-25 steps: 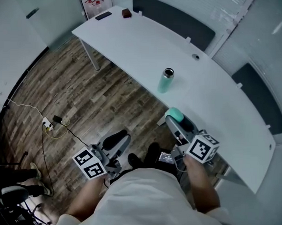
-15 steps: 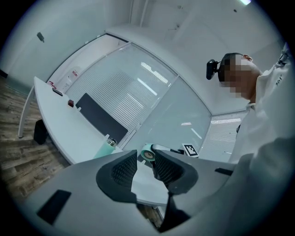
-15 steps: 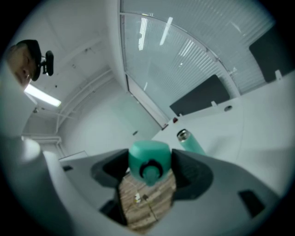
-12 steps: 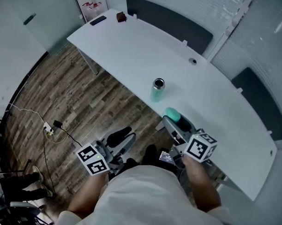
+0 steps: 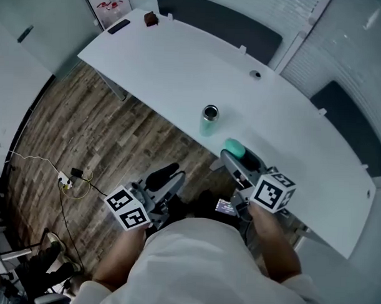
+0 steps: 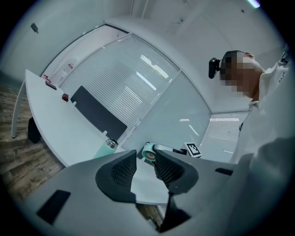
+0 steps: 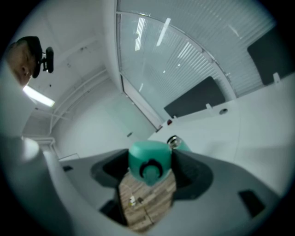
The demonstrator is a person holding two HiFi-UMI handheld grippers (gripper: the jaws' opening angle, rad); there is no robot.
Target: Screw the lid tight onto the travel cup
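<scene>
**Step in hand (judged):** approach. The lid was not yet on the cup, and both grippers were short of it.

**Lid** (image 7: 148,159), teal, one. It was clamped between the fingers of the right gripper (image 7: 150,171), with the pads pressing on both its sides. It was well apart from the cup's mouth.

**Travel cup** (image 5: 209,121), teal, one. It stood upright and open-mouthed near the front edge of the table (image 5: 181,67). It was ahead of both pairs of fingers and touched by neither.

**Grippers**, two.
- **Right:** occupied with the lid, as above.
- **Left gripper** (image 6: 145,159): its fingers were narrowly parted, had just been opening, and had nothing between them.

**Table**, white, one.

**Small dark objects**, two. They lay at the table's far corner, well beyond all the fingers: a brown block (image 5: 150,18) and a flat black piece (image 5: 119,26).

**Cable with plug** (image 5: 68,175), one, lay on the wooden floor, off to the left of the left fingers.

**Next move (judged):**
- The left fingers would need to spread wider than the cup's body and close on it to hold it steady.
- The right fingers would need to bring the lid squarely over the mouth, set it level on the thread, then turn it until snug.
</scene>
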